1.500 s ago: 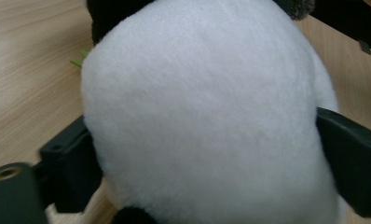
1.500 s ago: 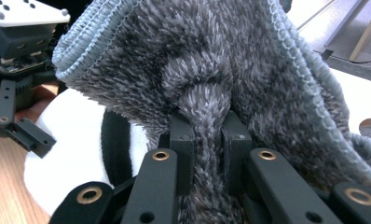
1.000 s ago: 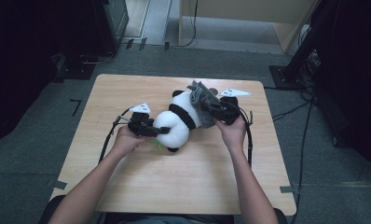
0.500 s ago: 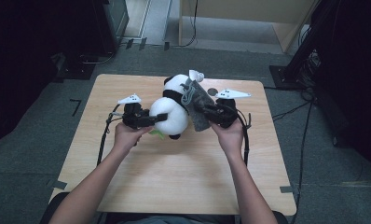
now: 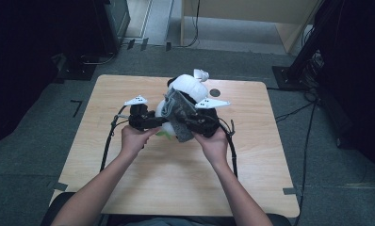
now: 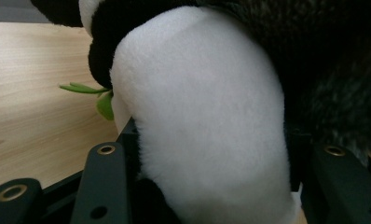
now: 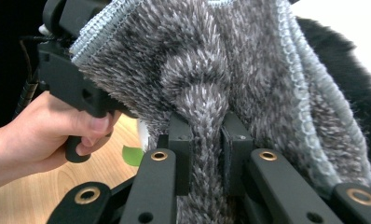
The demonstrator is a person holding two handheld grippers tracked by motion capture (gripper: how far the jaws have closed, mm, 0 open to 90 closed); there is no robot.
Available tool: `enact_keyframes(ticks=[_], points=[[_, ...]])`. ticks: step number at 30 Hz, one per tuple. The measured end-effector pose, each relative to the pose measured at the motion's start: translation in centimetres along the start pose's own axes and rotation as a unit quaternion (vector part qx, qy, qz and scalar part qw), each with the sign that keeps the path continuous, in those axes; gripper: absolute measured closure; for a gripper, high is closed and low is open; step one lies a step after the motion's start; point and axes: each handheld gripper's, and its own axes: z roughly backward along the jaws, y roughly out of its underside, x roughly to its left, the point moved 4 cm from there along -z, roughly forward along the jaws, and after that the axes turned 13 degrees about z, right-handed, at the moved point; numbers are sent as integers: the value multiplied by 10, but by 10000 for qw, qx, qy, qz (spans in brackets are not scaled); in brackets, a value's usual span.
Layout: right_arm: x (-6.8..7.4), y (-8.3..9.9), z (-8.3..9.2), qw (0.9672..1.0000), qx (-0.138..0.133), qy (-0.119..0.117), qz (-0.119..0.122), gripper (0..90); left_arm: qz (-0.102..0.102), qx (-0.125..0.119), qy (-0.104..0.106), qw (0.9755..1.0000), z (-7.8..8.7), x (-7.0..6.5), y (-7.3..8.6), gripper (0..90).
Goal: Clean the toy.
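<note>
A black-and-white plush panda [image 5: 189,88] is held up over the wooden table [image 5: 143,188], its head toward the far side. My left gripper [image 5: 158,123] is shut on the panda's white plush body [image 6: 207,116], which bulges between both jaws; a green felt leaf [image 6: 97,98] sticks out at its side. A grey fuzzy cloth [image 5: 177,117] with a pale stitched edge drapes over the panda's near side. My right gripper [image 5: 189,124] is shut on a fold of that cloth [image 7: 207,93], pinched between its pads [image 7: 181,144]. The left hand and its gripper [image 7: 76,88] are close at the left.
A small dark round mark [image 5: 215,92] lies on the table behind the panda. Black cables [image 5: 108,141] trail from both grippers toward the near edge. Dark equipment [image 5: 105,28] and a stand [image 5: 308,61] are on the floor beyond the table's far edge.
The panda has been lifted and turned, its head now toward the far side. My right gripper carried the grey cloth leftward across the panda's near side. Both grips held.
</note>
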Motion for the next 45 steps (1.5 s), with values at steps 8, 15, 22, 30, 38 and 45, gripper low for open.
enact_keyframes(ticks=[8,15,22,30,38,45], points=[[24,10,-20,9989,157,13,447,790,196,48,-145,9997,1,7,1,457],[34,15,-26,9983,146,-134,554,793,299,-62,-203,9993,5,9,-3,457],[53,24,-39,9947,310,-245,944,798,496,-153,-47,9986,11,7,-9,456],[51,45,-56,9909,668,-174,1157,802,610,-202,15,9979,13,7,-11,455],[40,61,-65,9908,831,47,1067,807,651,-189,61,9977,13,7,-11,456],[16,72,-62,9945,890,108,534,806,758,-234,221,9966,19,11,-13,457]])
